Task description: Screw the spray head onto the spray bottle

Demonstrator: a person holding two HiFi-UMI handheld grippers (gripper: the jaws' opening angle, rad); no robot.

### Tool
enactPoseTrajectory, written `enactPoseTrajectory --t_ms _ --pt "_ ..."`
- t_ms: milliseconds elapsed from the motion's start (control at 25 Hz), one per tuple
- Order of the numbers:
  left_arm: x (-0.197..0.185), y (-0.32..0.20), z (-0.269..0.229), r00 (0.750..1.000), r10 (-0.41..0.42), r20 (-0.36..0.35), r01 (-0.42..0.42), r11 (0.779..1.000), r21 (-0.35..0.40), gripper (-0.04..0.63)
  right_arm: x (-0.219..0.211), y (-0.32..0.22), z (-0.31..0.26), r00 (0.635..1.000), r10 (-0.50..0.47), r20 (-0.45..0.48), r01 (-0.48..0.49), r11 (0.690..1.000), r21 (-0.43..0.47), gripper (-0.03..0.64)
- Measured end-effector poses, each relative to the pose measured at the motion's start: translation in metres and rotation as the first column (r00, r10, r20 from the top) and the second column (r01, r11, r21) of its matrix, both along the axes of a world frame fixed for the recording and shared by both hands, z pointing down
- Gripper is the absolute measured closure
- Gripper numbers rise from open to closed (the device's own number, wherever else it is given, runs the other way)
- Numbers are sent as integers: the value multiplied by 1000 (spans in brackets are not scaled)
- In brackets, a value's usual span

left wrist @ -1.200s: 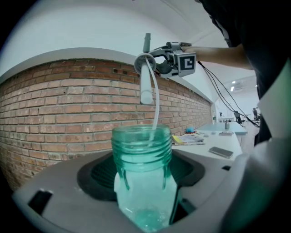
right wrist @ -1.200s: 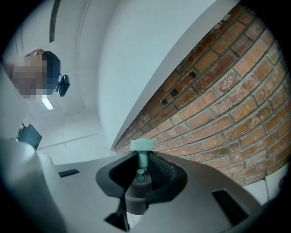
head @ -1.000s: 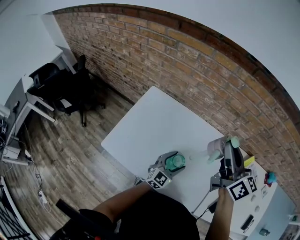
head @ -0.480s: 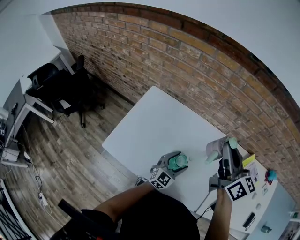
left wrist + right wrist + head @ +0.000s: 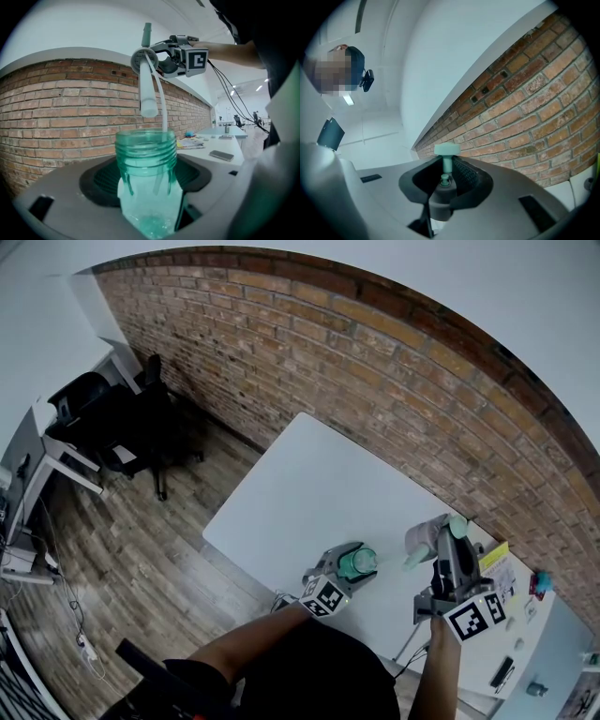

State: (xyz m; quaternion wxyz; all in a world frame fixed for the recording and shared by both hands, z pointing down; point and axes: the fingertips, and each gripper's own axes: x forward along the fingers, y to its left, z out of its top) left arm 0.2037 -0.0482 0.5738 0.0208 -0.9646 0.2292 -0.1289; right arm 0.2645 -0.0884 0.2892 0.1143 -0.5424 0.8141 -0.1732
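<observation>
A translucent green spray bottle point(image 5: 355, 563) stands upright with its threaded neck point(image 5: 146, 145) uncapped, and my left gripper point(image 5: 345, 557) is shut on its body over the white table point(image 5: 300, 484). To its right and higher, my right gripper point(image 5: 448, 535) is shut on the spray head point(image 5: 424, 540). In the left gripper view the spray head point(image 5: 146, 79) hangs above the bottle mouth. Its thin dip tube point(image 5: 162, 108) runs down to the neck; whether it is inside I cannot tell. In the right gripper view the green nozzle point(image 5: 447, 150) sticks out between the jaws.
A brick wall point(image 5: 375, 381) runs along the table's far side. A phone point(image 5: 222, 155) and papers point(image 5: 190, 143) lie on the table to the right. A black office chair point(image 5: 141, 427) stands on the wooden floor far left.
My right gripper has carried the spray head a little left, toward the bottle. The left gripper and bottle have stayed in place.
</observation>
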Motion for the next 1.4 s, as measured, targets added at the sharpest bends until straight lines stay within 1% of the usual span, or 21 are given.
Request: enactPoseTrajectory --t_ms 440,800,1200,1400 --pt "0 5 1 998 61 0 -61 998 -6 270 -9 9 13 999 39 -12 -40 999 -18 551" --pt "2 9 0 994 114 -3 -114 994 4 270 -13 19 25 998 67 -16 -68 997 -31 551" --pt "2 14 -1 987 162 -14 -162 987 10 270 -27 24 33 997 67 -29 -68 997 -31 551" --pt "0 16 -1 983 185 -15 -185 983 6 270 -38 25 36 997 59 -50 -60 998 -22 551"
